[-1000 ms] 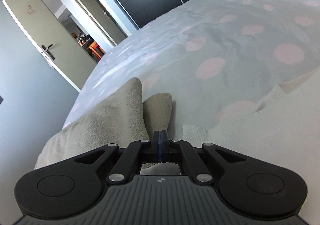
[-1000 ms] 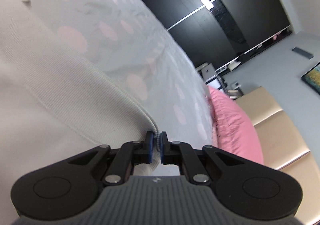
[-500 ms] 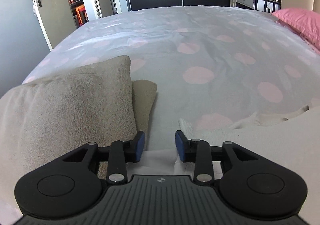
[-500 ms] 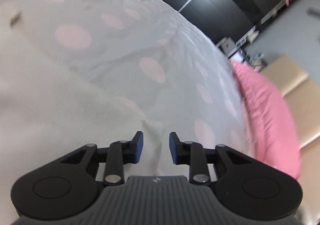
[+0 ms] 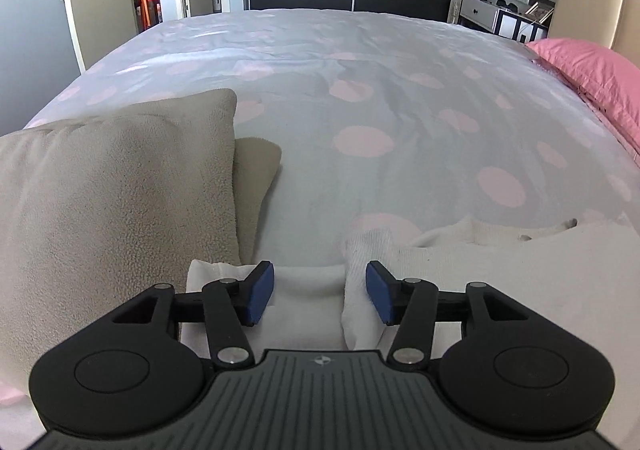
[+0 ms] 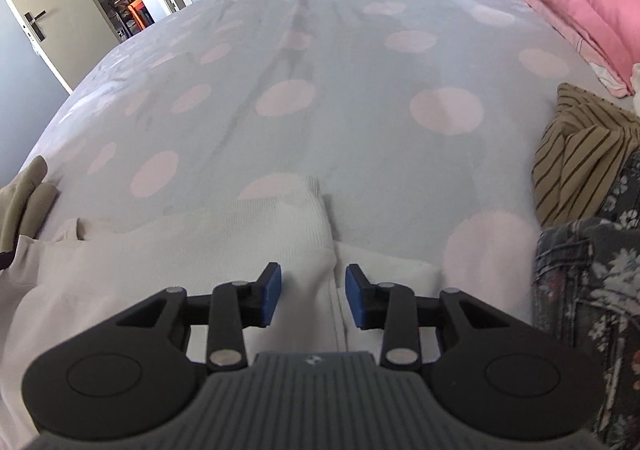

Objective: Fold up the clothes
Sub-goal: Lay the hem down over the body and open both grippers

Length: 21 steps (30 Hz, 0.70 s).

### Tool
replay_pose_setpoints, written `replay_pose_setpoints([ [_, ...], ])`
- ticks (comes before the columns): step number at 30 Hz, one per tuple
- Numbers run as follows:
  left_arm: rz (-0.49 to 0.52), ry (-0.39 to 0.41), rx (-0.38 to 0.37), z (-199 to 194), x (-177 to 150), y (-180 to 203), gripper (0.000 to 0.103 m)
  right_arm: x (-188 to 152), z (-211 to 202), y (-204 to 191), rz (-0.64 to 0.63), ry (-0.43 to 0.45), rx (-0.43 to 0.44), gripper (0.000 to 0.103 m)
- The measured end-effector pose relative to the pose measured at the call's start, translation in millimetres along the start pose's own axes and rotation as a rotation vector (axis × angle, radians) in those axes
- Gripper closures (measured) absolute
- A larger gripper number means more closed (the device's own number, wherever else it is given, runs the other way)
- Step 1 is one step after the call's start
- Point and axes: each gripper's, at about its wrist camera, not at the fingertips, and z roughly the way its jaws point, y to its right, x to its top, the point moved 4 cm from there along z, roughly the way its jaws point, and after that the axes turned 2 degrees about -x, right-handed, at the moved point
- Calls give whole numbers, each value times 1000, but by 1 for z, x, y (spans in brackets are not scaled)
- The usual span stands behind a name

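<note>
Left wrist view: bedroom, bed (image 5: 360, 98) in a grey cover with pink dots, dark wardrobe behind, pink pillow (image 5: 592, 70) far right. A folded beige fleece (image 5: 116, 202) sits at my left on the cover, looks like a finished piece parked aside. The white garment (image 5: 500, 274) lies flat along the near edge, spread for folding I'd say. My left gripper (image 5: 320, 292) has let go: jaws opening, blue pads apart and pressing on nothing. White cloth lies below and between them, with a ribbed cuff (image 5: 360, 278) just inside the right pad. Not held.

Right wrist view: same dotted cover. At my right, a striped tan garment (image 6: 580, 162) and a dark floral one (image 6: 592, 310), crumpled, probably the pile waiting its turn. A corner of the beige fleece shows at far left. The white garment fills the foreground, and a ribbed sleeve end (image 6: 296, 218) runs away from me right in front of the jaws. My right gripper (image 6: 313, 300) is released too, jaws opening, pads clear of the cloth, which lies under the gap.
</note>
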Motion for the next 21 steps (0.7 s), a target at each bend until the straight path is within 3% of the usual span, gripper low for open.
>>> replay_pose_setpoints([
  [4, 25, 23, -9, 2, -1, 12, 102, -12, 5, -11, -26, 28, -43, 95],
  [9, 57, 54, 13, -6, 5, 24, 103, -15, -23, -23, -72, 129, -83, 97],
  [12, 36, 50, 13, -12, 11, 19, 103, -15, -29, -25, -89, 116, -80, 96],
  [14, -5, 57, 26, -17, 15, 11, 92, -14, -26, -22, -80, 92, -77, 96],
  [16, -61, 62, 5, -21, 18, 4, 69, -15, -21, -18, -55, 71, -74, 95],
  [18, -86, 51, -26, -22, 19, 2, 59, -16, -18, -15, -26, 67, -65, 92],
  [21, -49, 17, -42, -15, 14, 10, 56, -19, -16, -12, -1, 71, -59, 87],
])
